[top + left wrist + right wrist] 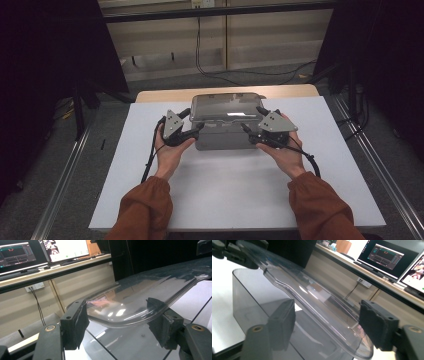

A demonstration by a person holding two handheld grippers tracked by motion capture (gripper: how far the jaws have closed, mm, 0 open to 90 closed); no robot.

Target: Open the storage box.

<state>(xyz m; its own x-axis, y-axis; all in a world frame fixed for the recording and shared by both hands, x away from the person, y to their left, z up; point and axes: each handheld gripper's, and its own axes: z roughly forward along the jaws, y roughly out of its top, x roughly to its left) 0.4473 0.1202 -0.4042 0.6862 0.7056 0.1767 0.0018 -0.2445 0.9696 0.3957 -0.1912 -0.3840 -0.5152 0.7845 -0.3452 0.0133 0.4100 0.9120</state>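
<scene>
No lettering, brand, number or sign could be read anywhere. The monitors [17, 253] on the desk behind the clear lid [140, 300] carried lit windows (their writing too small and blurred to make out), and the lid itself and the grey box [249, 297] under it bore no label.

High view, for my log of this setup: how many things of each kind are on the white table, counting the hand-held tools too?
Clear lid: 1
Grey see-through box: 1
Hand-held tools, left tool and right tool: 2
Total: 4
</scene>
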